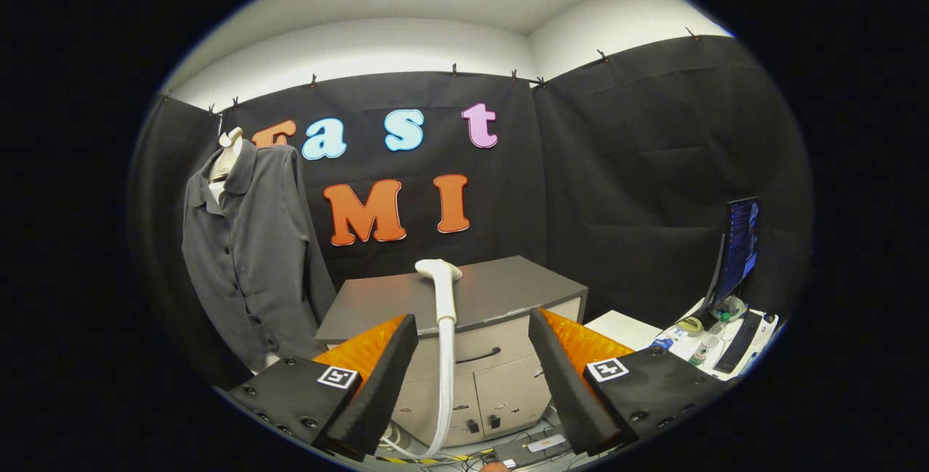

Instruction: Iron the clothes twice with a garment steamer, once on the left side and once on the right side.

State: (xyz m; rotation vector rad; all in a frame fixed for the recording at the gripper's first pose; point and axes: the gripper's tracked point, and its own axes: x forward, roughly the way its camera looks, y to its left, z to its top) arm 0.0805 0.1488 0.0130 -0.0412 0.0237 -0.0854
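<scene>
A white garment steamer head (440,273) lies on the front edge of a grey cabinet top (508,290), its white hose (445,377) hanging down the cabinet front toward the floor. A dark grey button shirt (250,247) hangs on a pale mannequin to the left of the cabinet, against the black wall. My gripper (473,330) is open, its two fingers spread wide apart with the hose seen in the gap beyond them. The fingers stand short of the steamer and touch nothing.
The grey cabinet has a drawer and two lower doors (483,392). Cables and a power strip (533,446) lie on the floor below. To the right stands a white desk (624,327) with a monitor (737,247), a keyboard (740,341) and small bottles.
</scene>
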